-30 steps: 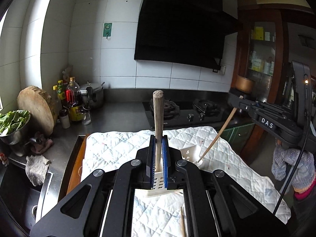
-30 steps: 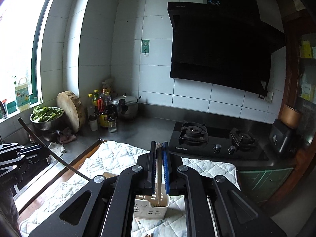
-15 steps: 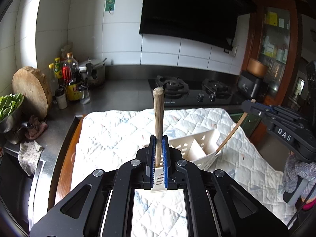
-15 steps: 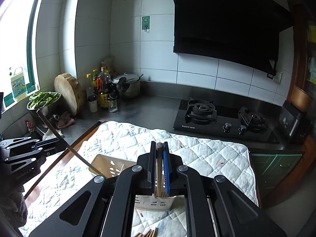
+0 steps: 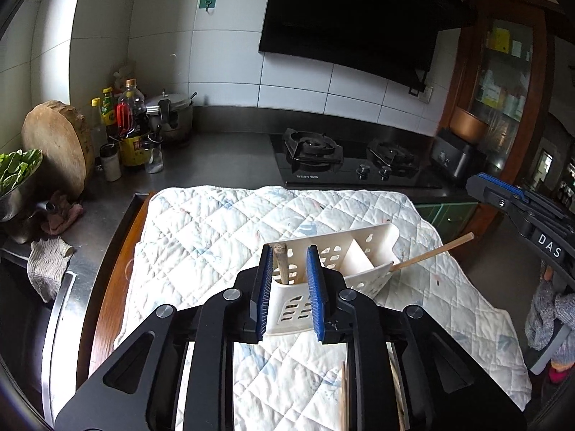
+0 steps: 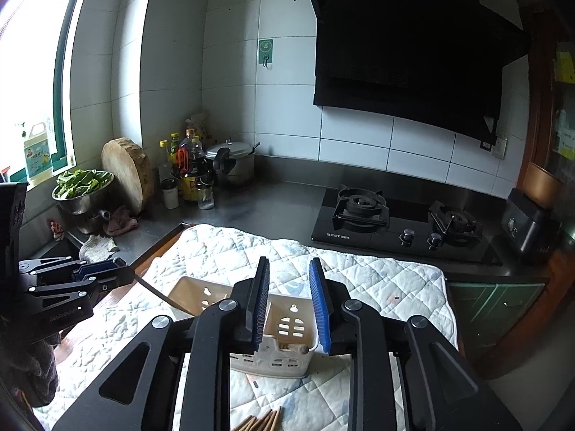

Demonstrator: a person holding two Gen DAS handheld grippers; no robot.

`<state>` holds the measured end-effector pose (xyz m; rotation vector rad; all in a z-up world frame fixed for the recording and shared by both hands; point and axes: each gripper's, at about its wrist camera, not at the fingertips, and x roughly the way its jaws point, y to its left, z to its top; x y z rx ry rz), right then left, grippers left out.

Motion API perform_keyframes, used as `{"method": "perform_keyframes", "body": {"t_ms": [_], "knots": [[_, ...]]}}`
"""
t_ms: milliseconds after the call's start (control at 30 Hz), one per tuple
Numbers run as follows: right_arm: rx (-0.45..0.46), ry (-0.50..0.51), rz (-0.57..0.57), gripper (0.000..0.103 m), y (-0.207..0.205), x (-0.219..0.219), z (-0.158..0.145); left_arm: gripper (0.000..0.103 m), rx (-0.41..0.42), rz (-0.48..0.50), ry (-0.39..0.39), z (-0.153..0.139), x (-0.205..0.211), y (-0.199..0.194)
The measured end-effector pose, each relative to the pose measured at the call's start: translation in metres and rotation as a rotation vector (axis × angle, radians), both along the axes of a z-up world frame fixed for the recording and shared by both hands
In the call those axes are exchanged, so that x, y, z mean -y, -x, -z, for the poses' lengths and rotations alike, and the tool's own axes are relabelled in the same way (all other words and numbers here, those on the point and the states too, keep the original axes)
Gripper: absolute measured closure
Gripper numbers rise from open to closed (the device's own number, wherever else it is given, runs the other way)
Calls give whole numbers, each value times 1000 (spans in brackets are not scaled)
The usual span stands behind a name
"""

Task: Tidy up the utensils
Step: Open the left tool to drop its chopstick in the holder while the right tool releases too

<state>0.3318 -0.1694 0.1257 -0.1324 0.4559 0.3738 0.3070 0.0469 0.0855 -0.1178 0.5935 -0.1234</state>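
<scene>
— Left gripper: condition?

— Angled downward over the white caddy. Jaws opening; the blue pads stand apart. A wooden handle rises between them, close to the left-hand pad, but no pad presses on it.

— Right gripper?

— Also tilted down above the caddy, on its opposite side. Jaws opening, pads clear of each other, nothing clamped between them.

— The hands behind them?

— In the left wrist view, the right gripper's body reaches in toward the caddy from the right; a grey knitted glove shows beneath it. Grip on the handle itself cannot be made out.
</scene>
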Motion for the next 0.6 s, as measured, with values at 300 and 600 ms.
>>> {"method": "perform_keyframes", "body": {"t_ms": [300, 600], "knots": [[-5, -15, -37, 74, 80, 19, 15, 77, 36, 0, -13, -4, -5, 66], [-83, -14, -39, 73, 147, 41, 66, 65, 22, 23, 1, 32, 4, 129]]}}
